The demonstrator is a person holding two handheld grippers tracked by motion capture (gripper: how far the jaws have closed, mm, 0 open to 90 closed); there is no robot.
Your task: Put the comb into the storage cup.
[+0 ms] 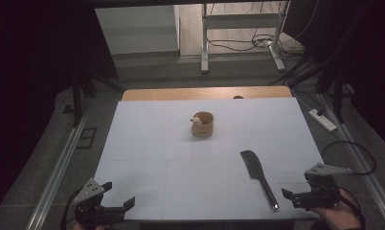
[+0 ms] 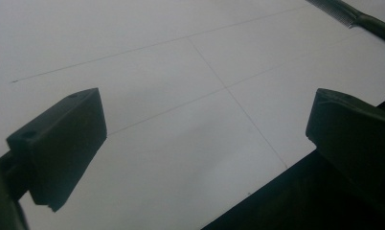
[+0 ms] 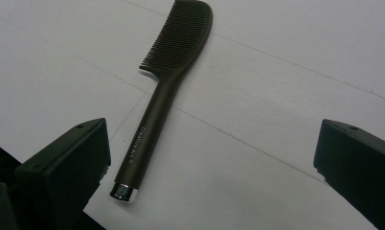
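Approach stage: the right tongs (image 1: 292,196), jaws wide and empty, hover just beside the black plastic comb (image 3: 167,81); next, straddle its handle. The left tongs (image 1: 118,194) gape idle.

comb (image 1: 258,175) on table (image 1: 157,158) near-right | cup (image 1: 203,124) behind, centre

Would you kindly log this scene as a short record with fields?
surface: white table
comb: black comb lying flat near the right front edge, handle toward the person, untouched
cup: small tan cup upright mid-table, apart from the comb
left tongs: open, holding nothing, at the front left corner
right tongs: open, holding nothing, just right of the comb's handle end
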